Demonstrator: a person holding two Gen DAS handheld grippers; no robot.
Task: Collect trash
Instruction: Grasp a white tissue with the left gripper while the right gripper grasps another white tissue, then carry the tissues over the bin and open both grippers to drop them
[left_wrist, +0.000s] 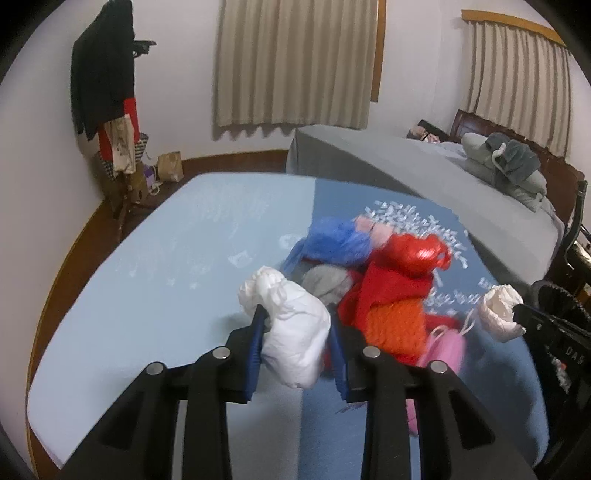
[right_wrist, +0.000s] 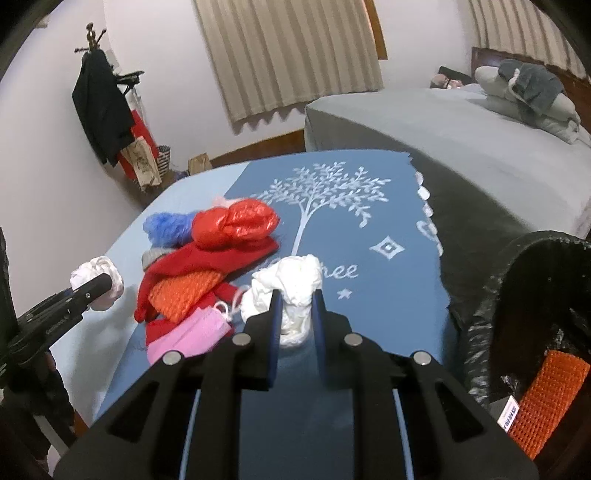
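A: What do the left tongs (left_wrist: 295, 325) have?

B: They are clamped on a crumpled white wad (left_wrist: 291, 332), low in the middle of the left wrist view. In the right wrist view the same tongs come in from the left edge.

A: And the right tongs (right_wrist: 297, 306)?

B: Closed around a second white crumpled wad (right_wrist: 286, 291), centre of the right wrist view, over the dark blue cloth (right_wrist: 388, 314).

A: Any writing?

B: The cloth carries a white tree print (right_wrist: 317, 192) and, below it, letters ending in "ee"; the rest is hidden behind the wad. In the left wrist view, "DA5" is printed on the body of the right tongs at the right edge. A white label (right_wrist: 509, 415) sits at the lower right of the right wrist view, too blurred to read.

A: Where is the remaining trash?

B: A heap lies on the worktop (left_wrist: 147, 295): a blue plastic bag (right_wrist: 168, 225), a shiny red bag (right_wrist: 236, 221), red cloth (right_wrist: 207, 258), an orange knitted piece (right_wrist: 184, 291) and a pink face mask (right_wrist: 195, 332). A black bin bag (right_wrist: 487, 295) gapes at the right edge.
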